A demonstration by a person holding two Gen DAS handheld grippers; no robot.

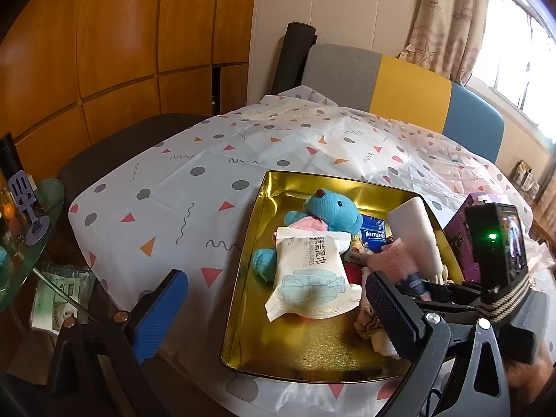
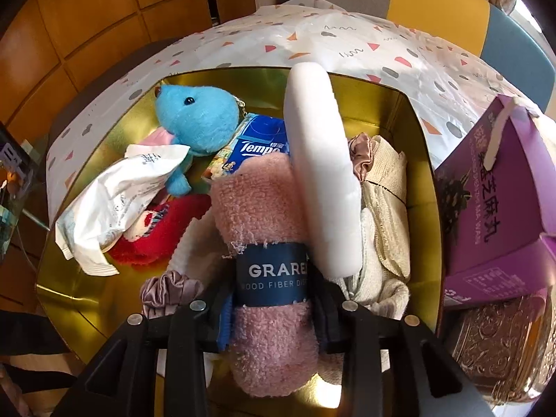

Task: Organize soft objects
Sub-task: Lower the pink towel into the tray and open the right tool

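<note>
- Table [image 1: 180, 180]: covered by a white cloth printed with grey dots, red and orange triangles, and squiggles.
- Gold tray [image 1: 243, 312]: rests directly on the cloth at the near side, rim raised on all 4 sides.
- Purple box [image 2: 493, 208]: stands on the cloth just beside the tray's right wall.
- Embossed metal tin [image 2: 500, 344]: sits near the purple box, at the near right corner.
</note>
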